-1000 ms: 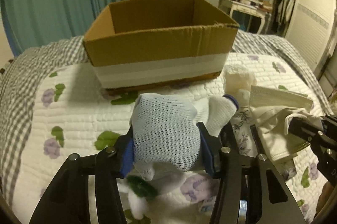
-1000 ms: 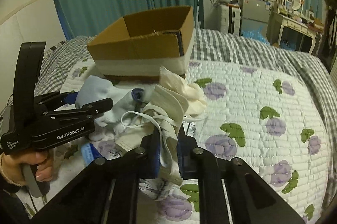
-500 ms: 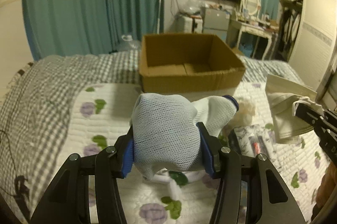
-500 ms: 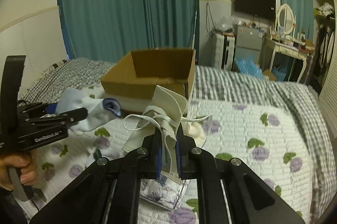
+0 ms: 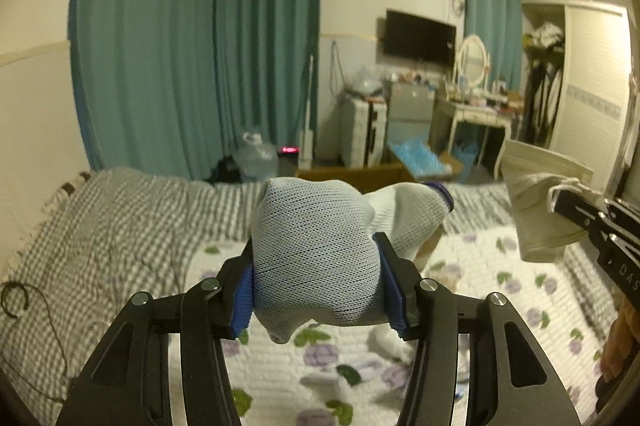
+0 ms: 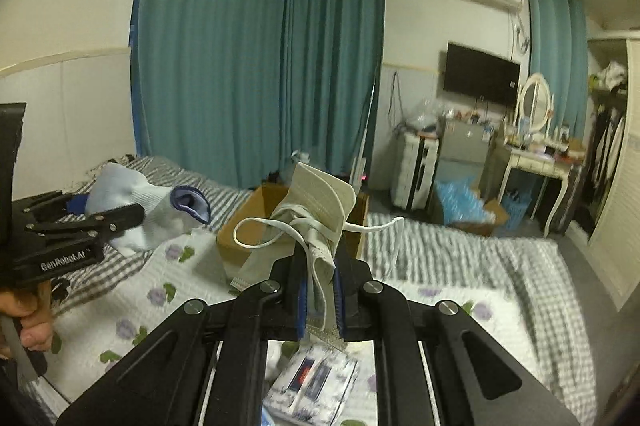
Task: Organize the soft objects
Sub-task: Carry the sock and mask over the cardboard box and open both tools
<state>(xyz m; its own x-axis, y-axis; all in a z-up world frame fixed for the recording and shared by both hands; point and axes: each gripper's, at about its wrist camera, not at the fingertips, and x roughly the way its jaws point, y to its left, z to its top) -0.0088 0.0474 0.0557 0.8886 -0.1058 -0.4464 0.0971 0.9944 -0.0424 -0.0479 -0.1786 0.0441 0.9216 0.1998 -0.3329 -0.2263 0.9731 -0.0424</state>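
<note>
We hold the white sock [image 5: 316, 258] between our left gripper [image 5: 320, 290] jaws, and our right gripper [image 6: 320, 290] jaws pinch the face mask [image 6: 320, 198]. At 12 o'clock, beyond both, the cardboard box [image 6: 240, 238] sits on the bed [image 6: 460, 266].

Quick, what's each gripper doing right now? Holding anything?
Left gripper: closed on the bundled white sock, held above the bed.
Right gripper: shut on the cream face mask, its ear loops dangling.
</note>
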